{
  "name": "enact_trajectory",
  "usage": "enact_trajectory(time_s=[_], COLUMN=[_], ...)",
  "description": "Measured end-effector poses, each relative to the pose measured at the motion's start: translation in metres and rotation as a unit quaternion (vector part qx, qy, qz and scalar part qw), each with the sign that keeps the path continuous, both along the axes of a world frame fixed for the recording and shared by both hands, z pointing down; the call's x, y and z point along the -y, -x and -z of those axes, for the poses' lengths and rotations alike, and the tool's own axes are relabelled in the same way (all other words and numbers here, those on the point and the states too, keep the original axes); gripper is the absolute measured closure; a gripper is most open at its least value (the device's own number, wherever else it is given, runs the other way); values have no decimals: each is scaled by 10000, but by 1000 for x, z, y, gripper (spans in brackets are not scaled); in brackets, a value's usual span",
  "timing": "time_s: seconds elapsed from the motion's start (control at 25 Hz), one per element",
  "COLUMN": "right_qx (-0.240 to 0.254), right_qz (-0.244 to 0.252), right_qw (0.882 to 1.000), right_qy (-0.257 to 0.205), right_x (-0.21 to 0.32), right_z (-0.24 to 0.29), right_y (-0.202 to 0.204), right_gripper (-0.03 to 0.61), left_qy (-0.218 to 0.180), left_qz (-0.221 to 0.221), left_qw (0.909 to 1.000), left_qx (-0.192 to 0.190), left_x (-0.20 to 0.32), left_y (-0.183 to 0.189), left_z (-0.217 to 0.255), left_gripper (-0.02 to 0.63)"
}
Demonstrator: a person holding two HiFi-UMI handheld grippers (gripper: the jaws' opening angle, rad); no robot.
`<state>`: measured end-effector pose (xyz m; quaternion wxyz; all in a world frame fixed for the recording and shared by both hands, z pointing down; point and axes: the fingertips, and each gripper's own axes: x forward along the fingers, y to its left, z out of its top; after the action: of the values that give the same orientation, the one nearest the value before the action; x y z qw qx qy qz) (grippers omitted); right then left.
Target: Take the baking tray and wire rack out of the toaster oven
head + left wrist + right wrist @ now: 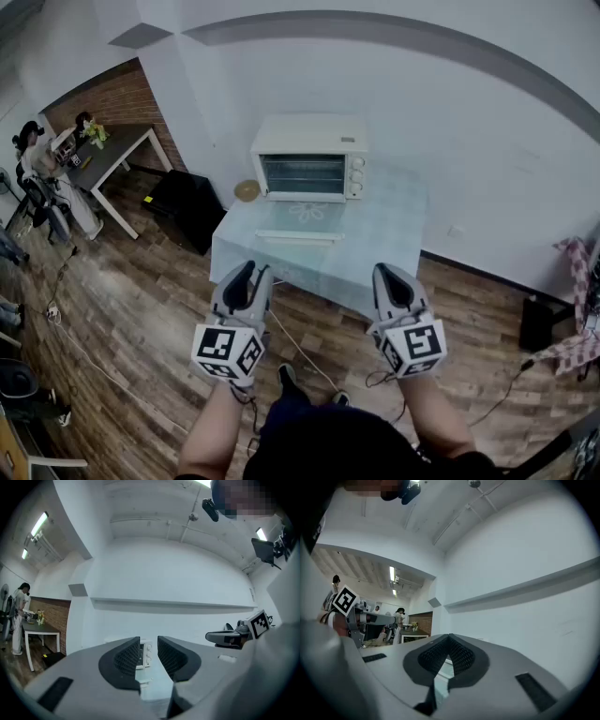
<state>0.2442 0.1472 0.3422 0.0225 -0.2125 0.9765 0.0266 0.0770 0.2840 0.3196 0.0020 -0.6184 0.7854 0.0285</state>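
1. White metal makes up the casing of the toaster oven [311, 157], which is set on a table [394, 234] covered with a pale cloth, its back towards the wall.
2. The oven's glass door [302, 174] is shut. Faint level lines are seen behind the glass, but the baking tray and wire rack cannot be told apart there.
3. The left gripper [253, 272] is held level in front of the toaster oven, well apart from it and short of the table's near edge, above the wooden floor [141, 281].
4. In the left gripper view its jaws are seen spread, with nothing between them. The toaster oven is framed in their gap, far off.
5. The right gripper [394, 274] is held level beside the left one, just as far from the toaster oven and slightly to the right of its front.
6. In the right gripper view its jaws are seen pressed together tip to tip, with nothing pinched.
7. A round yellowish thing [247, 190] is seen just beside the toaster oven's left side.
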Motion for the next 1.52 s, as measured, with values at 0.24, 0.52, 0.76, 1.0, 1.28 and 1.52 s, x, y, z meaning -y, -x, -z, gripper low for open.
enact_trajectory(time_s=[0.24, 0.52, 0.76, 1.0, 1.28, 1.52], right_qx=[-30, 965, 1538, 1639, 1811, 1710], right_qz=[29, 263, 413, 304, 262, -20], right_qw=[10000, 9759, 9374, 9207, 9186, 9270], right_qy=[36, 1940, 3097, 3528, 3501, 3338], right_x=[-4, 15, 35, 52, 64, 74], right_z=[-2, -27, -45, -66, -53, -48], right_y=[-2, -4, 8, 32, 89, 143], right_gripper=[579, 547, 336, 336, 337, 339], left_qy=[-6, -449, -456, -394, -361, -473], left_qz=[67, 275, 64, -66, -215, -448], left_qw=[9999, 9926, 9677, 9491, 9461, 9405], left_qx=[-130, -1099, -2480, -3123, -3212, -3335], left_x=[-6, -20, -18, -6, 16, 36], left_y=[2, 31, 50, 74, 136, 202], left_z=[-4, -19, -66, -92, -93, -91], left_gripper=[505, 508, 370, 362, 362, 362])
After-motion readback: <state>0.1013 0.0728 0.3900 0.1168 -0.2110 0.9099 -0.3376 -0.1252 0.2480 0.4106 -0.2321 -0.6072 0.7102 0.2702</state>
